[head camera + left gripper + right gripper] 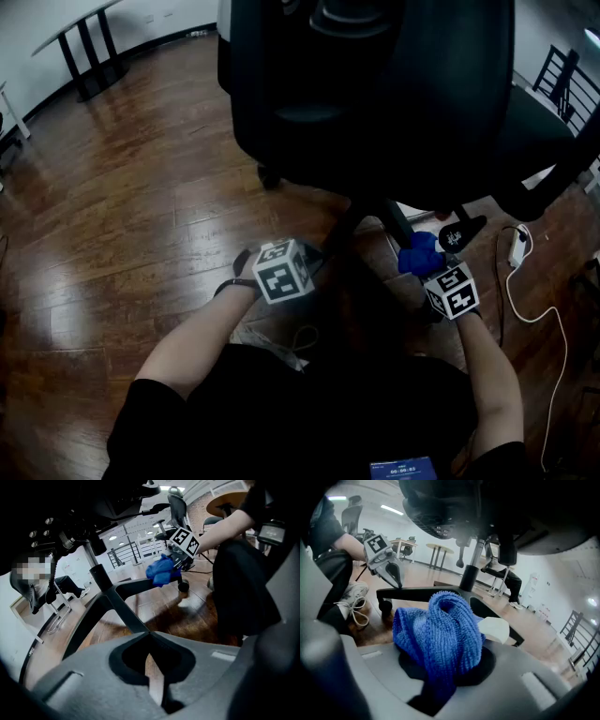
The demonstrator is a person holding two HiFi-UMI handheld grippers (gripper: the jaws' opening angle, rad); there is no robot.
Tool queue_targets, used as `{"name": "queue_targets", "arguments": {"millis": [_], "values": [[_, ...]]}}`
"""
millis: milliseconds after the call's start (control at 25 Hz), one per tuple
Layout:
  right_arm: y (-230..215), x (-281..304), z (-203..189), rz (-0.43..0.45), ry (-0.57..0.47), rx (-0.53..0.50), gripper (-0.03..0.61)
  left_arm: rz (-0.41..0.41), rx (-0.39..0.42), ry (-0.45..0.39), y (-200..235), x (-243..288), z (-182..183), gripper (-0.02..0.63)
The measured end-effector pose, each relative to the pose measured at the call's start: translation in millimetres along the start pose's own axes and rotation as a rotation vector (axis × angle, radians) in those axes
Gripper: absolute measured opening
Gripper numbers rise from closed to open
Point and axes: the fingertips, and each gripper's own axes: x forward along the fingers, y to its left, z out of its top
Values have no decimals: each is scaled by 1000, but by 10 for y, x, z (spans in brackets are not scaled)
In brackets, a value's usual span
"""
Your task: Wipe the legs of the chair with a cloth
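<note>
Gripping a bunched blue cloth (440, 634) close by a black chair leg (417, 592), the right gripper (431, 272) risked snagging it loose there, while the left gripper (152, 677), clenched empty, braced nothing, so the wheeled chair (375, 94) could roll away.

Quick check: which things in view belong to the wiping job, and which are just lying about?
Job: cloth, chair legs.
Lying about: power strip, table.

Head view dim: chair (375, 94) near-black, floor (141, 178) sheen toward 10 o'clock. Gripper views brighter, ceiling strips (391, 509) at 11 o'clock. Edges strongly bowed; foreground soft, possibly defocus.
</note>
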Motion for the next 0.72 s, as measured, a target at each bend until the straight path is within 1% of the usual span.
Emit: {"name": "queue_targets", "arguments": {"millis": [200,240,320,400,480,520,640,720], "values": [[-235,476,666,-128,-78,-120,78,-17,37,-29,-5,60,139,2],[-259,528,742,-137,-87,-137,78,-10,39,-25,2,70,143,2],[-250,555,784,-121,-96,-151,78,11,46,-5,14,88,121,2],[-180,475,674,-72,-87,-146,78,28,52,14,19,101,100,1],[-98,298,439,-20,-68,-120,78,30,44,19,9,87,115,1],[-60,175,285,9,-60,-90,78,28,40,22,0,76,128,2],[34,-280,-263,97,-48,65,77,27,42,42,-2,65,125,0],[70,-561,-615,108,-40,155,77,28,44,52,5,61,107,0]]}}
